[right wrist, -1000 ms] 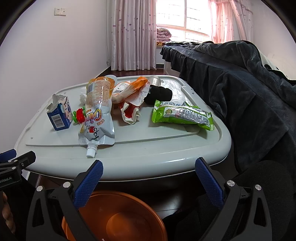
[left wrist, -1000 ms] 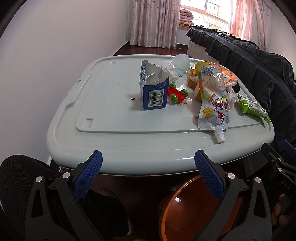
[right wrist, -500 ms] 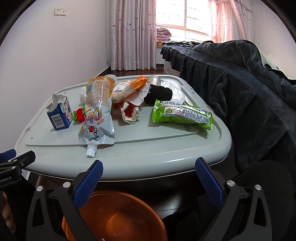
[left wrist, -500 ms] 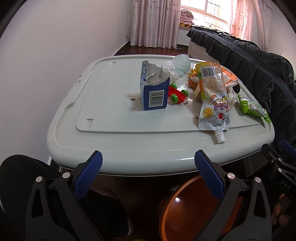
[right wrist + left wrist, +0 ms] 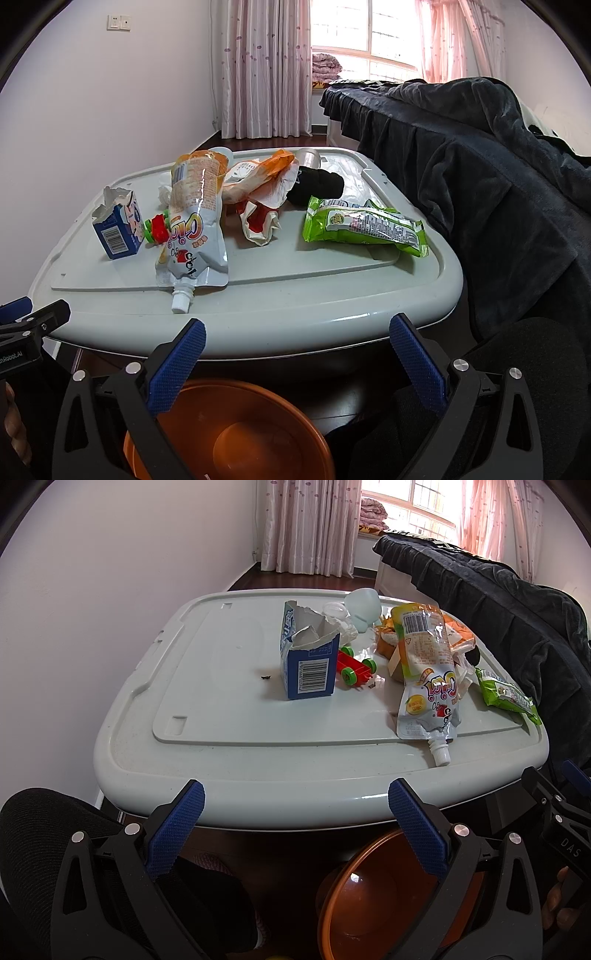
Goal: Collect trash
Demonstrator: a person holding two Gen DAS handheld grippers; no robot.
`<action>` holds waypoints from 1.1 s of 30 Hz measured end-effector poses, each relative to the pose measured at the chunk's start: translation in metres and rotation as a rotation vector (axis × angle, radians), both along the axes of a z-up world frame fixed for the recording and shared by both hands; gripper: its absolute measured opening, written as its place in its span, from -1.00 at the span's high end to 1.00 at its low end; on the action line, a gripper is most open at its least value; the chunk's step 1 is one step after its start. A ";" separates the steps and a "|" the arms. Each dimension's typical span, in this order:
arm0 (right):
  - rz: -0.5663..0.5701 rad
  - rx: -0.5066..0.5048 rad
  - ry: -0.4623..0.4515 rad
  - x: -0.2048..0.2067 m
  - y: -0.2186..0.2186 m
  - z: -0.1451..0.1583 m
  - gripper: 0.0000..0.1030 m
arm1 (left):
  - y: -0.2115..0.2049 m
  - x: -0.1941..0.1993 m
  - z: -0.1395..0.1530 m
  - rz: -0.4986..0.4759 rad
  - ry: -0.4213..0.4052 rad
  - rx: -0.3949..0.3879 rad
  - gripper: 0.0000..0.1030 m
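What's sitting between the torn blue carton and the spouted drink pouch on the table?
A red toy car with green wheels lies between the blue carton and the drink pouch. The left wrist view shows it best.

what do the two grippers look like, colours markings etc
Both match. The left gripper and right gripper have black plastic arms with triangular cut-outs and silver screw heads, and their fingers end in ribbed blue pads. White lettering marks each body where it shows in the other's view, partly cut off. No cables or sleeves show.
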State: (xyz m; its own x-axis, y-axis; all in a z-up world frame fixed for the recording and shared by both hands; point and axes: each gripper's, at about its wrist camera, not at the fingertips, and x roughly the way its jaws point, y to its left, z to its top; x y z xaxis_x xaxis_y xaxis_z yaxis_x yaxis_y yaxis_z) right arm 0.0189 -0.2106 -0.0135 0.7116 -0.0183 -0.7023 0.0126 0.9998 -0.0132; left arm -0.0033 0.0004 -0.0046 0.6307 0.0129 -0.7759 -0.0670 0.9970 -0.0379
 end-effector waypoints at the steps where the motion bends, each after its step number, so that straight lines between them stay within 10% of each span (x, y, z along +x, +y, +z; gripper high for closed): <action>1: 0.000 0.000 0.001 0.000 0.000 0.000 -0.90 | 0.000 0.000 0.000 0.000 0.000 0.000 -0.90; 14: 0.101 0.095 0.118 0.028 -0.015 0.011 -0.90 | 0.000 -0.001 0.005 -0.002 -0.001 0.012 -0.90; 27: 0.581 -0.321 0.381 0.158 -0.071 -0.011 -0.90 | -0.028 0.004 -0.009 -0.067 0.034 0.074 -0.90; 33: 0.638 -0.246 0.408 0.197 -0.079 -0.034 -0.90 | -0.034 0.009 -0.011 -0.096 0.040 0.043 -0.90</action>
State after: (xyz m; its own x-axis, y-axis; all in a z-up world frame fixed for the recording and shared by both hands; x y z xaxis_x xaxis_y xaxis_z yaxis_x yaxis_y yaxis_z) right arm 0.2163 -0.2897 -0.0476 0.3248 0.1175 -0.9384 -0.6147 0.7803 -0.1150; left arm 0.0054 -0.0340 -0.0159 0.5992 -0.0120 -0.8005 0.0283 0.9996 0.0062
